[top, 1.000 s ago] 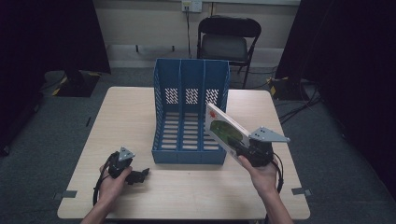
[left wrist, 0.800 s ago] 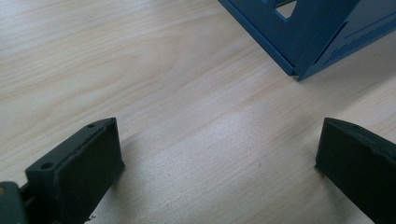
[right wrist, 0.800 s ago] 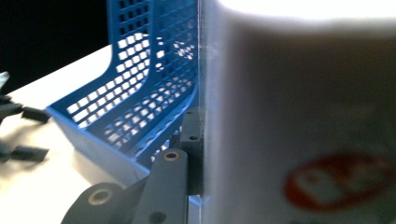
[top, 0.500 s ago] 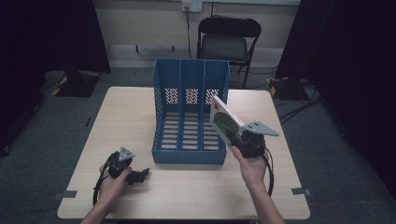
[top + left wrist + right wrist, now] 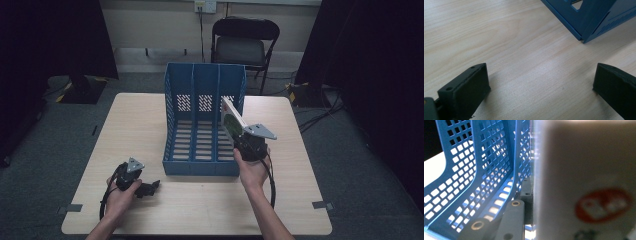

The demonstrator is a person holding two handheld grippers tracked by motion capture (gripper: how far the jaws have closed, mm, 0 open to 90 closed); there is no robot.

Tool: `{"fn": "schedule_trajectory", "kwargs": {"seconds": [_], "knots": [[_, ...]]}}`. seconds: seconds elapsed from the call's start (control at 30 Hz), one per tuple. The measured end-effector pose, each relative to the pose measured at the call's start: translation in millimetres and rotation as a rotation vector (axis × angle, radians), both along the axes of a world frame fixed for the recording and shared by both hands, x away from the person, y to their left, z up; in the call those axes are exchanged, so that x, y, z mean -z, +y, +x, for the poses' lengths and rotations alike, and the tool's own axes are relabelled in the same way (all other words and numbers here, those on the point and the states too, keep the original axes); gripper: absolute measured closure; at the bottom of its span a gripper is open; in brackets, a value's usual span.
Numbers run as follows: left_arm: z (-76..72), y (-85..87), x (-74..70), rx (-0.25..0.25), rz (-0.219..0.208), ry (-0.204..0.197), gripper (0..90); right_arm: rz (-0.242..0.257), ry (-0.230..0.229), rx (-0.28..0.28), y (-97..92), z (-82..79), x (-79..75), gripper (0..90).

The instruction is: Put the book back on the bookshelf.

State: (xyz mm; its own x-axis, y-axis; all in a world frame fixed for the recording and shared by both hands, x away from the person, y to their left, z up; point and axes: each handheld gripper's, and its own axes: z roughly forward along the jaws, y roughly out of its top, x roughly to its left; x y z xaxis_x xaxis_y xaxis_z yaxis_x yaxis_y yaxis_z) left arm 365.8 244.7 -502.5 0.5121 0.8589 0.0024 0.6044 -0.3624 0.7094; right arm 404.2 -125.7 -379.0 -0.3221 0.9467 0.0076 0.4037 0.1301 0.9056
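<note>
A blue three-slot file rack (image 5: 202, 125) stands upright in the middle of the table. My right gripper (image 5: 241, 134) is shut on a flat white box with a green picture (image 5: 230, 117), tilted and held at the rack's right wall, over the rightmost slot. In the right gripper view the white box (image 5: 584, 182) looms close on the right, with the perforated blue rack (image 5: 481, 170) to its left. My left gripper (image 5: 149, 188) rests on the table at the front left, pointing at the rack. Its fingers (image 5: 466, 92) stand wide open over bare wood, with the rack's front corner (image 5: 594, 17) beyond.
The light wooden table (image 5: 300, 200) has bare room in front of the rack and on both sides. A black folding chair (image 5: 245, 45) stands behind the table. Cables lie on the floor at the right (image 5: 320, 107).
My right gripper has carried the white box leftward and slightly down, from beside the rack to its right slot. The left gripper has stayed where it was.
</note>
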Motion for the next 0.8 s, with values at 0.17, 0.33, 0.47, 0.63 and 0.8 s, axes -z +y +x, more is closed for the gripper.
{"fn": "schedule_trajectory", "kwargs": {"seconds": [0.17, 0.33, 0.47, 0.63, 0.8], "knots": [[-0.1, 0.0, -0.1, 0.000, -0.001, 0.001, 0.0, -0.010, -0.005, 0.017, 9.9, 8.9, 4.2, 76.4], [-0.1, 0.1, -0.1, 0.000, -0.001, 0.002, 0.0, -0.013, 0.021, 0.046, 19.3, 19.8, 16.7, 76.4], [-0.1, 0.0, 0.0, 0.000, -0.001, 0.001, 0.0, -0.006, 0.053, 0.056, 19.5, 26.1, 24.3, 76.4], [0.0, 0.0, 0.0, 0.000, 0.000, 0.000, 0.0, -0.006, 0.088, 0.065, 16.0, 32.4, 34.2, 76.4], [0.0, 0.0, 0.0, 0.000, 0.000, 0.000, 0.0, -0.008, 0.104, 0.068, 15.2, 35.6, 36.8, 76.3]]}}
